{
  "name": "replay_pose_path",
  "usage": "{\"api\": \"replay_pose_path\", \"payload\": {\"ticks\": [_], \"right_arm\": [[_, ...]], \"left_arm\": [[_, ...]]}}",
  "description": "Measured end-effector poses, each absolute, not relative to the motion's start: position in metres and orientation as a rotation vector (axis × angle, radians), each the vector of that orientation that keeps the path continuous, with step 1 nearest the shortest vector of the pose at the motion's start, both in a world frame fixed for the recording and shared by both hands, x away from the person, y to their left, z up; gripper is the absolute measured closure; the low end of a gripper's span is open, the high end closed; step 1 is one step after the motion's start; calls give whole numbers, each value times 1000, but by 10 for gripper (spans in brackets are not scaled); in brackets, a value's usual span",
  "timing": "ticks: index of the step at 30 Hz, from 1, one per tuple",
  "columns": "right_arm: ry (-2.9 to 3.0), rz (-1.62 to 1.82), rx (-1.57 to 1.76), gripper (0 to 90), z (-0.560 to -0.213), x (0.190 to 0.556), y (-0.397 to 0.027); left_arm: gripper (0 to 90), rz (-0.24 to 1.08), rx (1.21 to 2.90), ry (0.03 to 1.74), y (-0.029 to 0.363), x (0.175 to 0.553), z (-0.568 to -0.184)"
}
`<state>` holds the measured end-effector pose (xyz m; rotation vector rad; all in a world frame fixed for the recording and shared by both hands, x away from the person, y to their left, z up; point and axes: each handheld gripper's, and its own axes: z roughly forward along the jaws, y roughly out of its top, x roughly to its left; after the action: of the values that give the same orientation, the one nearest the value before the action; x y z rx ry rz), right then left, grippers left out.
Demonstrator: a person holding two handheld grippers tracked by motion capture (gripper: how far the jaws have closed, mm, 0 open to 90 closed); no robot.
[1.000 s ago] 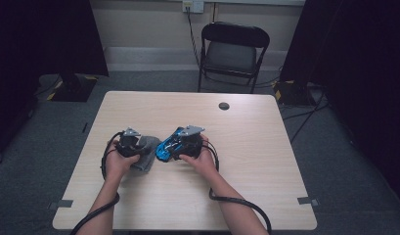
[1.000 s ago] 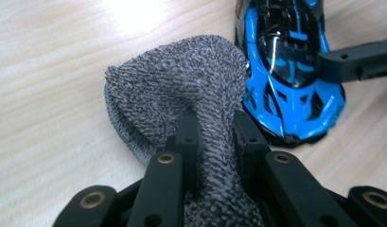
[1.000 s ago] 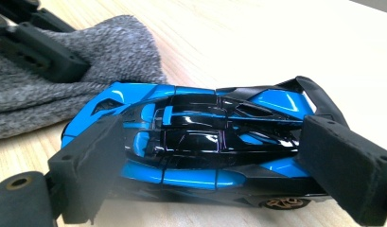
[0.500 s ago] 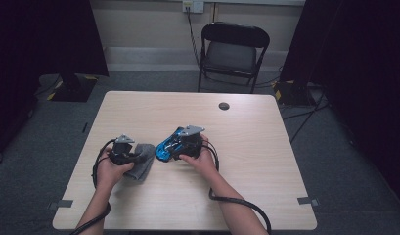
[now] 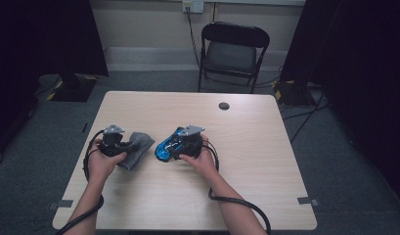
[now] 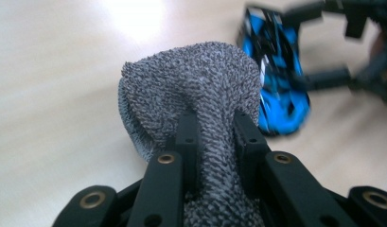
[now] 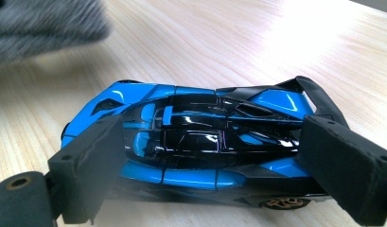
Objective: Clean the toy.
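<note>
The left hand-held gripper (image 6: 215, 137) pinches a grey knitted cloth (image 6: 200, 90); the right hand-held gripper (image 7: 205, 156) clamps a blue toy car (image 7: 191, 142), seemingly resting on the bench (image 5: 266, 161).

Cloth and toy car side by side on the table

The cloth (image 5: 136, 149) lies left of the toy car (image 5: 169, 145), just apart, both near the table's (image 5: 266, 196) middle; a chair (image 5: 233, 51) stands behind the table.

No readable text, label, brand, number or sign anywhere.
</note>
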<state>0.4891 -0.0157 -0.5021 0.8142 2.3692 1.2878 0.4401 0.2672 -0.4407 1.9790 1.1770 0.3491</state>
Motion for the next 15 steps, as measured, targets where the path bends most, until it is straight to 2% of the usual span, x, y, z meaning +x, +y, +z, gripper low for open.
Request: {"api": "replay_pose_path", "payload": {"ticks": [6,15], "right_arm": [[2369,1288,814,83,-502,489,-16],[2370,1288,814,83,-502,489,-16]], "left_arm": [[757,361,1976,1153,256,471,-434],[756,377,2010,1146,231,513,-444]]}}
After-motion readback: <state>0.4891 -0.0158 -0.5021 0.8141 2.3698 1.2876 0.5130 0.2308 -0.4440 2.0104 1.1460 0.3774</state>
